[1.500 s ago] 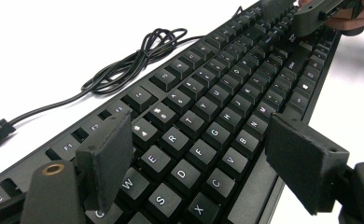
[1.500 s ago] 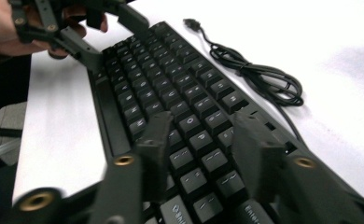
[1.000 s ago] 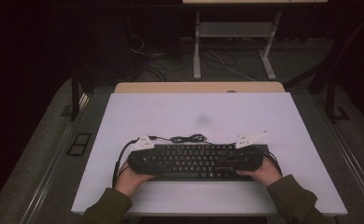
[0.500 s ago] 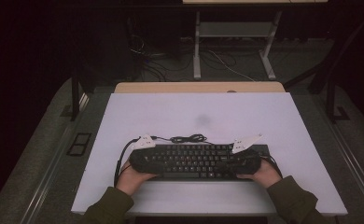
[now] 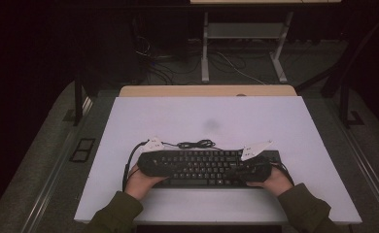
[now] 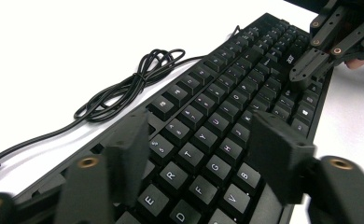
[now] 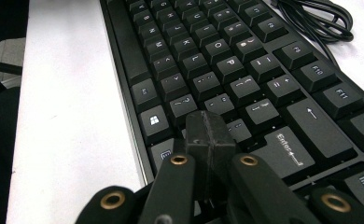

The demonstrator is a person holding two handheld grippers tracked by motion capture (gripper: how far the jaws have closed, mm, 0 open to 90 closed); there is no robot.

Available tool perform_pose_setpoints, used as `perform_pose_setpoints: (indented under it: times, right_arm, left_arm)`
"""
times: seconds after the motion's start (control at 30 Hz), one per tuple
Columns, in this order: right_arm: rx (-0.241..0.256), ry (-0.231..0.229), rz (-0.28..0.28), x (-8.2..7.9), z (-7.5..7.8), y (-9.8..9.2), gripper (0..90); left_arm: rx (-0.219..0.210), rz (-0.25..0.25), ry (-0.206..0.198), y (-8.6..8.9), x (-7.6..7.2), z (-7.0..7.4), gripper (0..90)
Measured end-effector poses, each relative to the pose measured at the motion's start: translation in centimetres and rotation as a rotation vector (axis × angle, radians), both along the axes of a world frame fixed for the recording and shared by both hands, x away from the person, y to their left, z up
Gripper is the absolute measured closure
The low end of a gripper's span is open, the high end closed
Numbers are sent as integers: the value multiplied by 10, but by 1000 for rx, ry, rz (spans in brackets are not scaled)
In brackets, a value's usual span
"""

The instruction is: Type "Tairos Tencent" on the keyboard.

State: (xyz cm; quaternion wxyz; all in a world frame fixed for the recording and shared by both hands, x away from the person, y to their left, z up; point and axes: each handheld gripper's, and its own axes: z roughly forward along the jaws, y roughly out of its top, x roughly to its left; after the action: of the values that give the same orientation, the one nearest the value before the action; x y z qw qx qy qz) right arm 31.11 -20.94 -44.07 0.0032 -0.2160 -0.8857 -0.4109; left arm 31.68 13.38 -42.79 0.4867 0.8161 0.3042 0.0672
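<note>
Left gripper [image 6: 203,154], jaws apart, hovers over the letter rows of the black keyboard [image 5: 204,167], which lies along the near edge of the white table [image 5: 284,121]; our right gripper [image 7: 210,140], jaws pressed together, rests by the Enter key. We judge a hard tip could pop a matte plastic keycap, or snag the thin coiled cable [image 6: 129,86] behind.

Probably a lab or test room, though its dark edges hide much: a bare white table [image 5: 275,121] stands on grey carpet [image 5: 51,160], with loose cables [image 5: 178,63] and a metal-legged desk [image 5: 246,29] behind.
</note>
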Motion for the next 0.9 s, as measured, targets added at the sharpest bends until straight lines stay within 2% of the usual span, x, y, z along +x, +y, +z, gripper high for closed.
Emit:
perform_pose_setpoints:
  times: [0.1,0.17,0.33,0.5,0.67,0.9]
  right_arm:
    - [2,2,0,0,0,0,893]
    - [6,4,1,0,-1,1,893]
    - [7,6,0,0,-1,0,893]
    - [4,4,1,-1,0,1,893]
    - [4,4,2,0,0,0,893]
    - [4,4,3,0,-1,0,893]
  left_arm:
    - [3,-2,-9,-1,1,0,533]
    - [19,-8,-13,-3,1,0,599]
    - [39,-28,7,-6,3,-1,767]
    - [58,-41,32,-11,7,-2,887]
    - [106,-41,47,-19,10,-4,887]
    - [127,-42,52,-21,11,-6,888]
